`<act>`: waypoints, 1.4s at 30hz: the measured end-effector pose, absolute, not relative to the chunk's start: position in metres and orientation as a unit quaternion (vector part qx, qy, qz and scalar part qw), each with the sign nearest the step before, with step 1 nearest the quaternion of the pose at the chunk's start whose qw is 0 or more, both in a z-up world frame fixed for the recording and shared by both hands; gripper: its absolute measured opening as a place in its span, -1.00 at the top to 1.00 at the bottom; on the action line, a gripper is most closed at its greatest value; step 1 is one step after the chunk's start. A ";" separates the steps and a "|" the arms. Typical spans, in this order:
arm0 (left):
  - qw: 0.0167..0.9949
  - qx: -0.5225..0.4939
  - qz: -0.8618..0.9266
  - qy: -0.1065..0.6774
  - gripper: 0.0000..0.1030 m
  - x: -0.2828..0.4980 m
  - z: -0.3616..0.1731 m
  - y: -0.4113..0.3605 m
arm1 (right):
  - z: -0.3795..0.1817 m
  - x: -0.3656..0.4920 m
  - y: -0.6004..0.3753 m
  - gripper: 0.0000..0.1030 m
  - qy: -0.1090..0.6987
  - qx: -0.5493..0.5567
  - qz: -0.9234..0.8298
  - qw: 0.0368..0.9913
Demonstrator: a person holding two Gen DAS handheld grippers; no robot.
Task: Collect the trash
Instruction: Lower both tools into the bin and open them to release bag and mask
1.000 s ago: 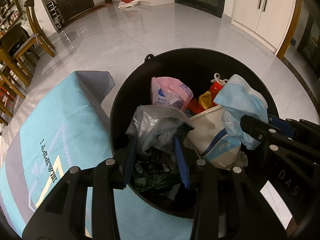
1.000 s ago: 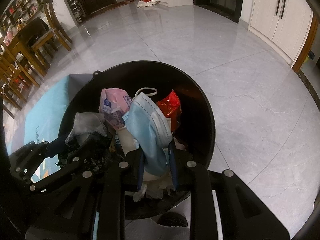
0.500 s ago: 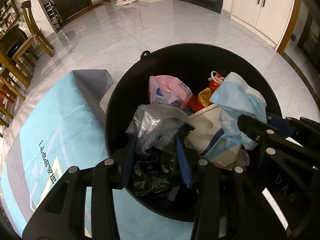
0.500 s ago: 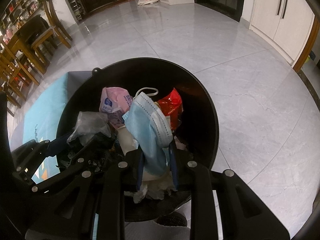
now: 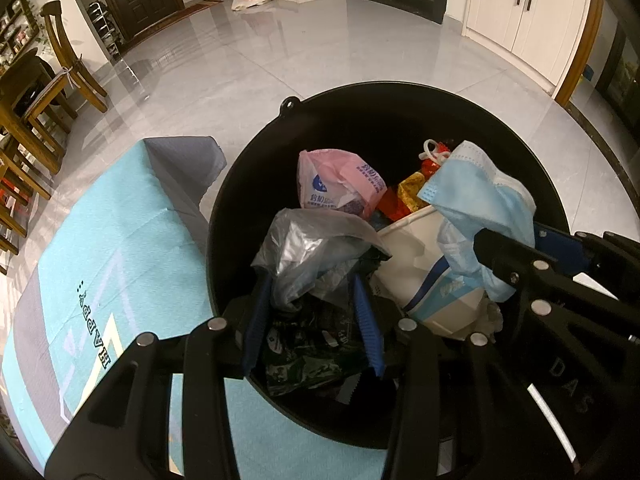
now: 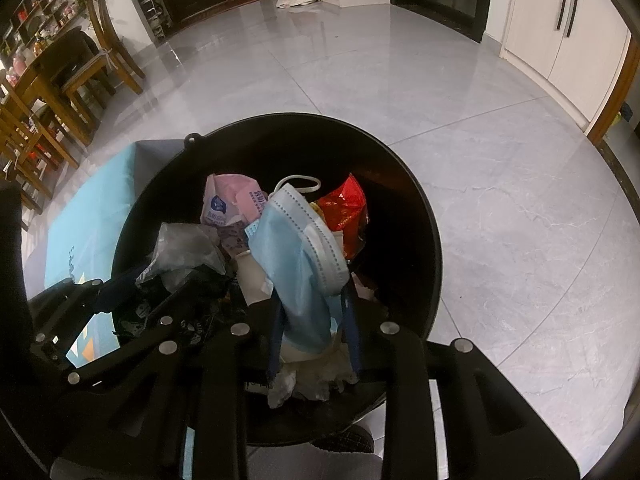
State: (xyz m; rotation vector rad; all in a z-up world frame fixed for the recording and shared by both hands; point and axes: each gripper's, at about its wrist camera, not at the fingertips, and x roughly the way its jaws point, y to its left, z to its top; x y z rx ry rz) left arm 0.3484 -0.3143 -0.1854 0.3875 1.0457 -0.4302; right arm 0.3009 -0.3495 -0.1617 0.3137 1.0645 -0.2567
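A black round trash bin (image 5: 400,108) stands on the floor, holding a pink packet (image 5: 340,184), a red wrapper (image 6: 344,212), a white cup (image 5: 416,264) and dark wrappers. My left gripper (image 5: 312,300) is over the bin, shut on a crumpled grey plastic bag (image 5: 308,244). My right gripper (image 6: 314,324) is beside it over the bin, shut on a blue face mask (image 6: 300,256). The mask (image 5: 472,200) and the right gripper (image 5: 532,264) also show in the left wrist view. The bin also shows in the right wrist view (image 6: 404,192).
A light blue mat (image 5: 100,248) with lettering lies left of the bin. Grey tiled floor (image 6: 500,200) spreads beyond and to the right. Wooden chairs and a table (image 5: 36,92) stand at the far left. White cupboards (image 5: 520,12) line the right wall.
Both grippers have drawn slightly back and up from the bin while still holding the bag and the mask; the bin sits a little lower in both views.
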 end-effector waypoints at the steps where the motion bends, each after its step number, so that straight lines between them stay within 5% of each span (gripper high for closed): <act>1: 0.826 0.184 -0.203 0.493 0.14 0.348 -0.185 -0.314 | -0.162 0.301 -0.349 0.46 0.504 0.148 -0.122 0.842; 42: 0.817 0.191 -0.207 0.503 -0.07 0.358 -0.190 -0.313 | -0.166 0.304 -0.350 0.19 0.512 0.148 -0.122 0.837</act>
